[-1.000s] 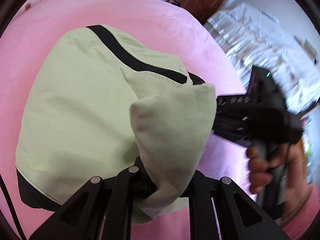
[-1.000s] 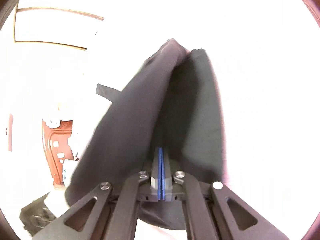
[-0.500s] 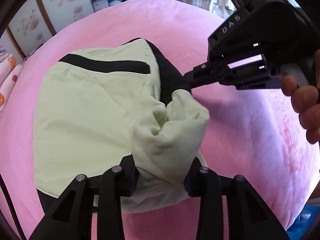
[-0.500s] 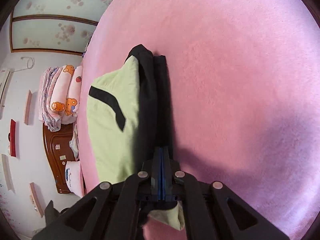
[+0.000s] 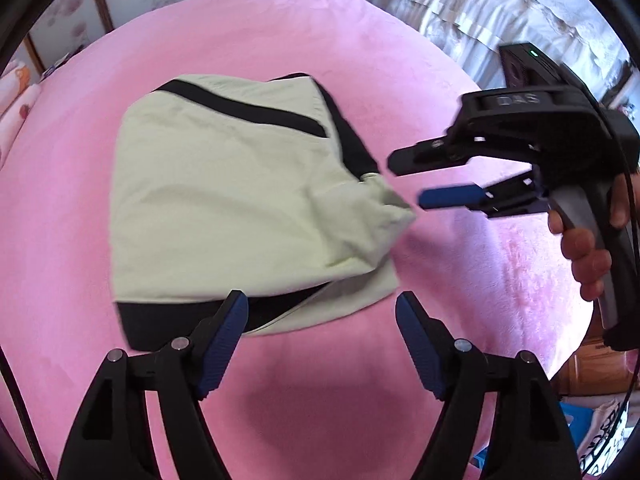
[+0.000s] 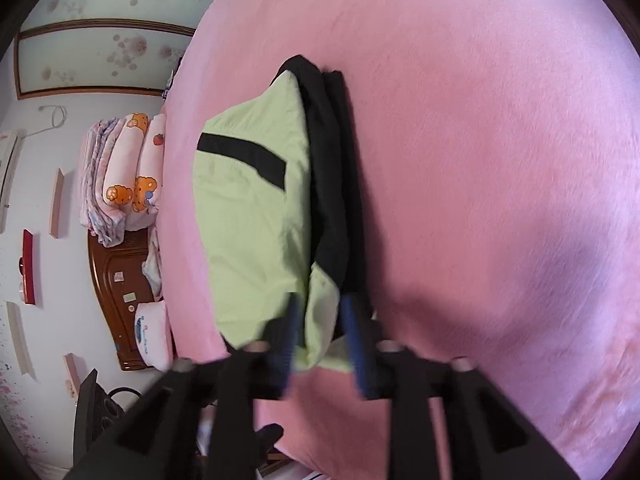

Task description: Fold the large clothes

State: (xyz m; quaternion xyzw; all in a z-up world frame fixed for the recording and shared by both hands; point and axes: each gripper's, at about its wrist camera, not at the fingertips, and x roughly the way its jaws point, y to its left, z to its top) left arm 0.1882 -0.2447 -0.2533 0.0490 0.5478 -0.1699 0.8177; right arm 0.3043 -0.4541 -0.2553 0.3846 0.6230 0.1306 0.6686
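A pale green garment with black stripes [image 5: 224, 200] lies folded on the pink bed [image 5: 320, 400]. It also shows in the right wrist view [image 6: 256, 232], with black layers along its right edge. My left gripper [image 5: 322, 304] is open and empty, just in front of the garment's near edge. My right gripper [image 6: 320, 312] is open, its fingers on either side of the garment's near corner, not gripping it. In the left wrist view the right gripper [image 5: 404, 182] is open just right of the garment's bunched corner.
The pink bed spreads wide around the garment. Folded patterned quilts [image 6: 124, 176] sit on a brown cabinet [image 6: 120, 300] beyond the bed's left side. White curtains [image 5: 520, 12] hang at the far right. A hand [image 5: 588, 256] holds the right gripper's handle.
Both grippers have opened and let go of the garment. The cloth has dropped flat onto the bed, and both grippers have drawn back from it.
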